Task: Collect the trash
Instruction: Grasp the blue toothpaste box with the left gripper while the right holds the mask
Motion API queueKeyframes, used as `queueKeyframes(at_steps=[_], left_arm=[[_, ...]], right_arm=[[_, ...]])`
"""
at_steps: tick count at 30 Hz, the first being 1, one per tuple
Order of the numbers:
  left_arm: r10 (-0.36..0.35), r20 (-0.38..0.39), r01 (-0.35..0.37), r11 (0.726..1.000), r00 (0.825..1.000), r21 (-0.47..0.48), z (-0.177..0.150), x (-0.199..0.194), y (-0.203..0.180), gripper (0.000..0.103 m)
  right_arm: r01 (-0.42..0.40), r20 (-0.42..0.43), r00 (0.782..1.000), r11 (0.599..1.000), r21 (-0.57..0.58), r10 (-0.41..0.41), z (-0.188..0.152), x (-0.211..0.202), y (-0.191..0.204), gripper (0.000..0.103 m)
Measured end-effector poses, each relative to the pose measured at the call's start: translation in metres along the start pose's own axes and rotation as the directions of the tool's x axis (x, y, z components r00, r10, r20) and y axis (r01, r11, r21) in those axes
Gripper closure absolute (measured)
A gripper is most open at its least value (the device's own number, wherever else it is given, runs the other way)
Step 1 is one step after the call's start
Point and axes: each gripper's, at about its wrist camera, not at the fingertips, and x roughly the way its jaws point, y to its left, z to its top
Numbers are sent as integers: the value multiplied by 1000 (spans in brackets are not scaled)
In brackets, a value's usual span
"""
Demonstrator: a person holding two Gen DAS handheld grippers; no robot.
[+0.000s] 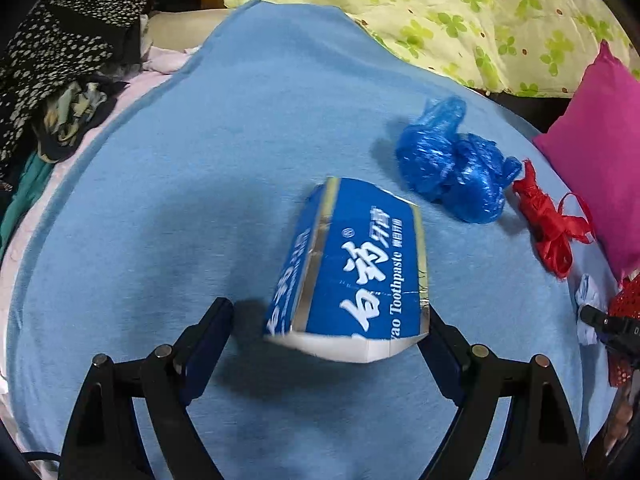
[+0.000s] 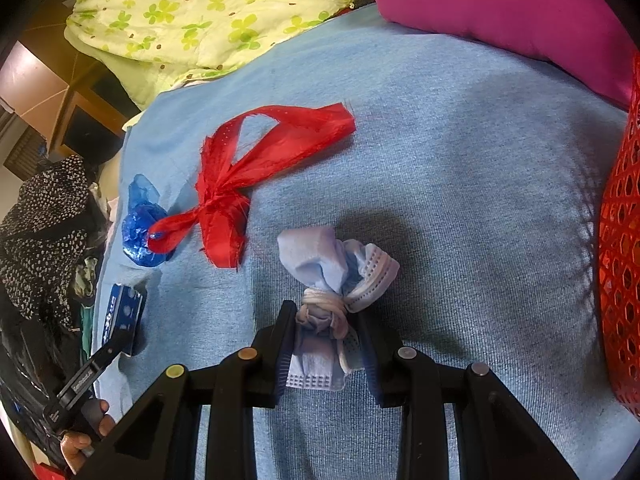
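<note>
Underneath everything lies a light blue blanket (image 1: 200, 200), spread wide beneath both sets of tongs, with a yellow-green clover-print quilt (image 1: 460, 12) bunched at its far edge beyond them. A magenta pillow (image 2: 500, 4) sits ahead and to the right of the right tongs, and a red mesh basket (image 2: 622, 260) stands at their right side. Off to the left of the left tongs is a heap of clothes topped by a black dotted fabric (image 1: 60, 40). The left gripper (image 1: 326, 320) has its jaws spread wide around the near end of a blue toothpaste box (image 1: 352, 268); the right finger touches the box's corner while the left finger stands clear of it, so nothing is clamped. Beyond that box, ahead and to the right, lies a crumpled blue plastic bag (image 1: 452, 164), and just right of it a red ribbon (image 2: 256, 176) tied in a loose bow, which from the right tongs lies ahead and to the left. The right gripper (image 2: 326, 344) is closed tight on a balled-up pale blue face mask (image 2: 332, 272), its elastic loops wound round the middle, the bundle sticking out past the fingertips above the blanket. A hand (image 2: 86, 436) grips the left tool's handle at the lower left.
</note>
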Motion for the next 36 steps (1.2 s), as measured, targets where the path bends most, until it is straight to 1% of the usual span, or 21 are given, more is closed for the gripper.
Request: queueKeyframes(at_steps=[2, 4, 6, 7, 8, 12, 15, 17, 19, 24, 27, 30, 31, 33, 36], left_arm=[[10, 20, -10, 1000, 1000, -3, 0, -4, 4, 14], [15, 32, -15, 1000, 999, -6, 2, -5, 3, 14], [2, 31, -3, 1000, 1000, 8, 3, -3, -3, 14], [5, 31, -5, 1000, 999, 21, 3, -1, -8, 14], [8, 31, -9, 999, 999, 31, 4, 0, -12, 14], [16, 29, -17, 999, 999, 49, 5, 4, -19, 14], [16, 30, -17, 999, 999, 38, 6, 6, -19, 14], [14, 29, -15, 999, 999, 30, 7, 8, -19, 14], [14, 24, -15, 999, 1000, 29, 7, 10, -19, 14], [17, 33, -18, 999, 999, 33, 8, 9, -21, 14], [13, 54, -16, 999, 998, 52, 7, 5, -26, 17], [23, 69, -29, 996, 997, 84, 6, 3, -32, 28], [23, 71, -29, 995, 997, 91, 6, 3, -33, 30], [19, 73, -26, 995, 997, 94, 6, 2, -34, 31], [6, 81, -12, 997, 997, 82, 7, -1, -30, 34]], right_arm=[[2, 0, 1000, 1000, 1, -2, 0, 0, 0, 68], [8, 2, 1000, 1000, 1, -8, 0, 1, 0, 65], [15, 4, 1000, 1000, -7, -15, 0, 1, 3, 60], [9, 6, 1000, 1000, -15, -9, -1, 1, 5, 53], [4, 7, 1000, 1000, -23, -4, -1, 1, 7, 51], [31, 17, 999, 998, -58, -30, -3, 1, 14, 51], [30, 15, 999, 998, -55, -29, -5, 0, 14, 53], [16, 15, 1000, 999, -32, -15, -4, -2, 10, 60], [22, 12, 1000, 999, -28, -22, -4, -3, 7, 65], [39, 17, 999, 998, -47, -38, -5, -6, 6, 72], [41, 30, 999, 998, -55, -40, -6, -9, 8, 73], [32, 41, 999, 998, -54, -30, -8, -10, 14, 73], [31, 43, 999, 998, -56, -28, -8, -10, 15, 73], [22, 50, 999, 998, -65, -19, -9, -10, 22, 73], [8, 61, 998, 997, -83, -3, -10, -8, 35, 73]])
